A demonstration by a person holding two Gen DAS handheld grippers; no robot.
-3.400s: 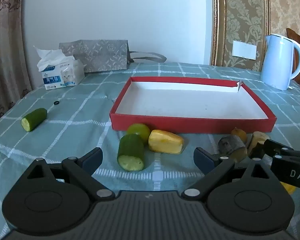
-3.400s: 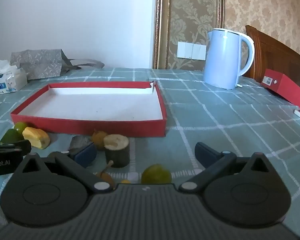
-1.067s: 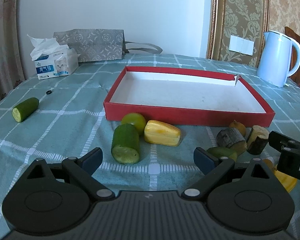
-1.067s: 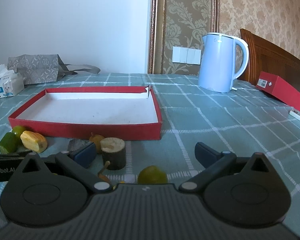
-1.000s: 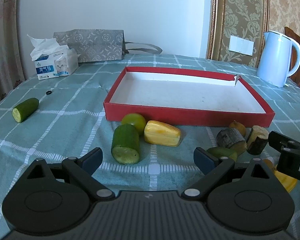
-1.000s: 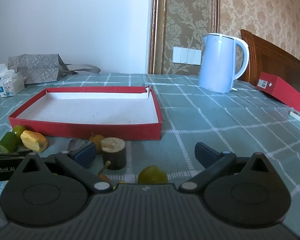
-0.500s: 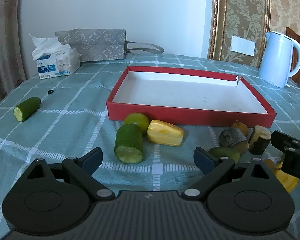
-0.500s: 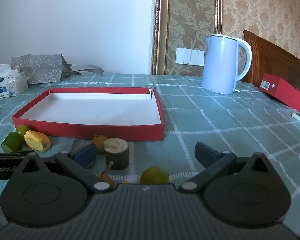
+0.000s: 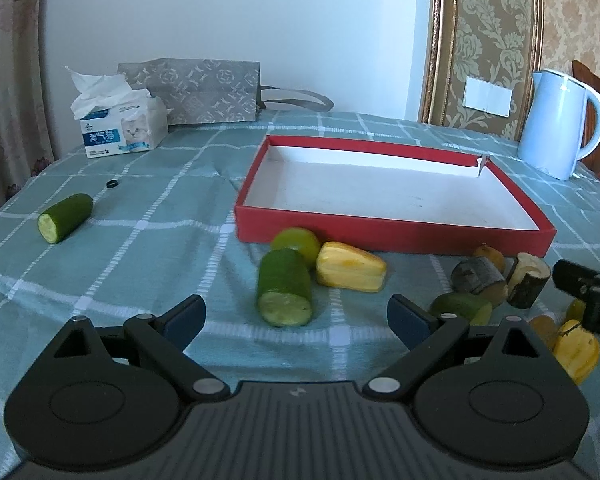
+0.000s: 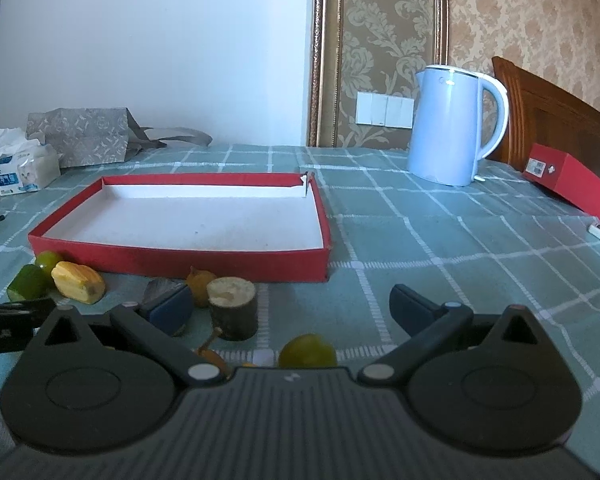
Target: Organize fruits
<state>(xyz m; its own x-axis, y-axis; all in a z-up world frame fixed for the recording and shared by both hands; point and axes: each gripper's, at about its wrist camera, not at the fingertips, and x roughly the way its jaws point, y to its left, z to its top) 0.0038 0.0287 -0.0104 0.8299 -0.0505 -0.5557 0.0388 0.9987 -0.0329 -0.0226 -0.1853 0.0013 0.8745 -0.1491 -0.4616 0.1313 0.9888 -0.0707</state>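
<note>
A shallow red box (image 9: 396, 236) (image 10: 180, 258) with a white floor lies empty on the checked cloth. In front of it lie a cucumber stub (image 9: 285, 286), a green lime (image 9: 296, 241), a yellow fruit piece (image 9: 350, 266), two log-like chunks (image 9: 478, 278) (image 10: 232, 306), a green fruit (image 10: 307, 351) and small yellow fruits (image 9: 578, 350). Another cucumber stub (image 9: 65, 217) lies far left. My left gripper (image 9: 296, 316) is open just short of the near cucumber stub. My right gripper (image 10: 290, 308) is open over the log chunk and green fruit, holding nothing.
A pale blue kettle (image 10: 454, 124) stands at the back right, with a red carton (image 10: 572, 186) beyond it. A tissue box (image 9: 118, 128) and grey paper bag (image 9: 196, 92) sit at the back left. A small black ring (image 9: 113, 184) lies on the cloth.
Both views have shifted slightly, the scene sliding a little rightward in the left wrist view. Both grippers stay open and no fruit has moved.
</note>
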